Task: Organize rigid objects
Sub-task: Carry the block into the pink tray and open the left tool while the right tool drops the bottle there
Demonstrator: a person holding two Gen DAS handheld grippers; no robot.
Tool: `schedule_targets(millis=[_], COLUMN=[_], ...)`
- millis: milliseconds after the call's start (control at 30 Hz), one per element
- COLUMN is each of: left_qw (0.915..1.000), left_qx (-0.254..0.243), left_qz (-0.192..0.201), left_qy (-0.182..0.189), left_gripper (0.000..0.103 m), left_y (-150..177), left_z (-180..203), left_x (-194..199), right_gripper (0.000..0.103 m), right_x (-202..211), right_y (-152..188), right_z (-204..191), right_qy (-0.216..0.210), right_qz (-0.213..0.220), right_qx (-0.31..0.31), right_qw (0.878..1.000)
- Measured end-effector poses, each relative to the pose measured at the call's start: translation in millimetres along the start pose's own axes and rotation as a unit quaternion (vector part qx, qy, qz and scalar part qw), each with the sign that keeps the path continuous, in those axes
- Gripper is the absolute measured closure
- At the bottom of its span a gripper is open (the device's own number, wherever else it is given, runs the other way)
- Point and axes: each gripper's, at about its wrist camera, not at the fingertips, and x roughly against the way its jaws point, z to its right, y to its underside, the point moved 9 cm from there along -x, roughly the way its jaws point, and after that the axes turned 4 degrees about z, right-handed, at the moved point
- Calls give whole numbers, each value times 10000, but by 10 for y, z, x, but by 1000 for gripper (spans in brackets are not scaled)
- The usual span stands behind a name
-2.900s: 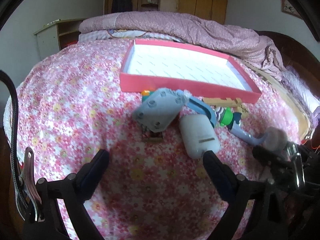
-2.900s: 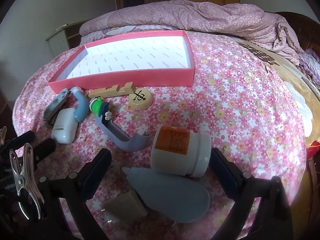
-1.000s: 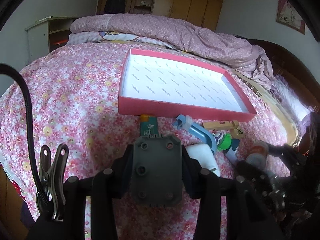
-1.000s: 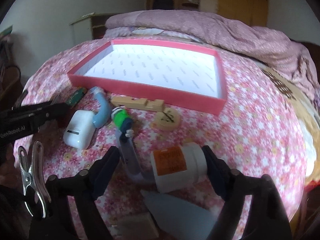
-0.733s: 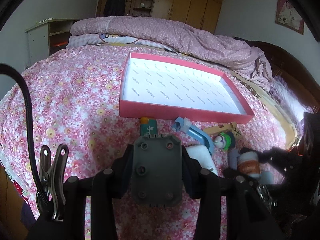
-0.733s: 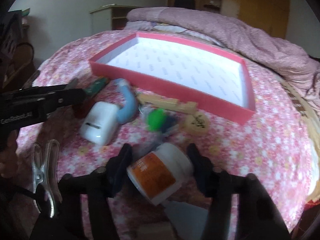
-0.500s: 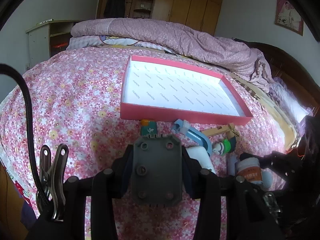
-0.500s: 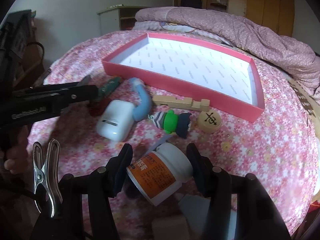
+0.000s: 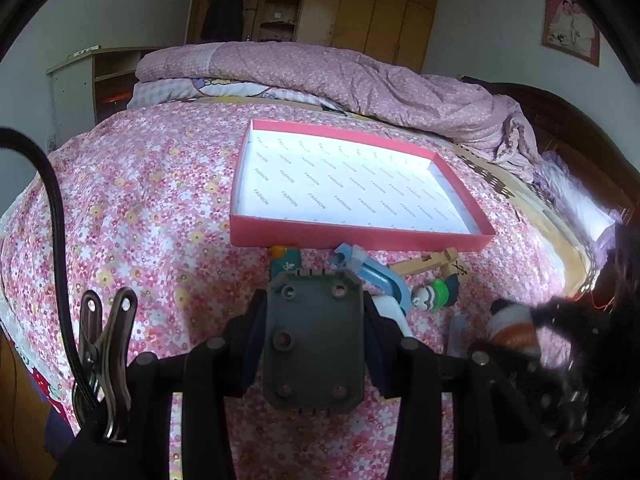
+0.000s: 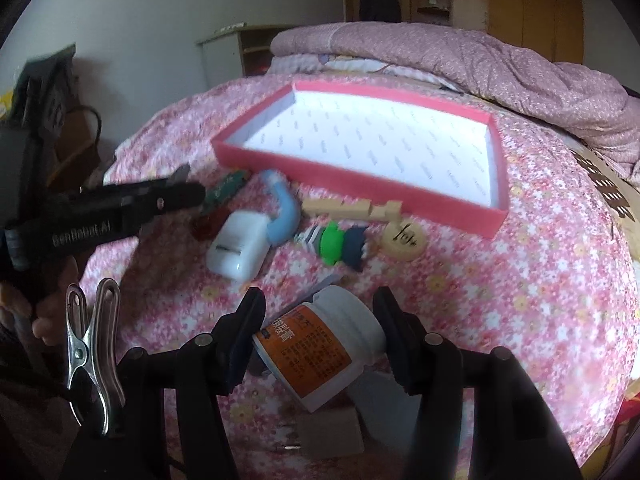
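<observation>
Two grips confirmed: my left gripper (image 9: 314, 340) clamps a grey plate (image 9: 314, 344); my right gripper (image 10: 320, 320), jaws just closed, pinches a white jar (image 10: 320, 350). Next, I judge, both loads go forward into the pink tray (image 9: 360, 236) ahead of the jaws.

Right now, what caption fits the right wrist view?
Right gripper clamps a white jar above the flowered bedspread, near the empty pink tray.

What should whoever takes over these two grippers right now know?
Left gripper: shut on the grey plate. Right gripper: jaws just closed on the white jar, which sits tilted between them. Pink tray: nothing in it yet. Left on the bedspread in front of the tray: white case, blue tube, toy figure, wooden piece, round disc.
</observation>
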Motion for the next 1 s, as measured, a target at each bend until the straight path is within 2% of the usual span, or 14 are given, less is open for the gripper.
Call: schedule_targets(millis=[333,600,767,1000], left_qw=[9993,9987,9987,9989], left_qx=[-328,-491,-514,-392], left_qz=[162,116,12,-247], left_qy=[71,62,-37,-119], left_gripper=[57,57,57,57], left_y=[-299,-678,-793,-790], left_z=[151,255,239,148], left_x=[-75,-427,-688,-973], right_gripper=[46,46,46,45], right_x=[-26,-206,-372,-558], right_y=[-388,-751,-867,-848], right_z=[313,621,798,956], right_qy=[21,-44,189,490], right_qz=[210,175,76,-93], right_qx=[-516,-1044,-1107,-1184], right_qw=[9984,9944,9936,9917])
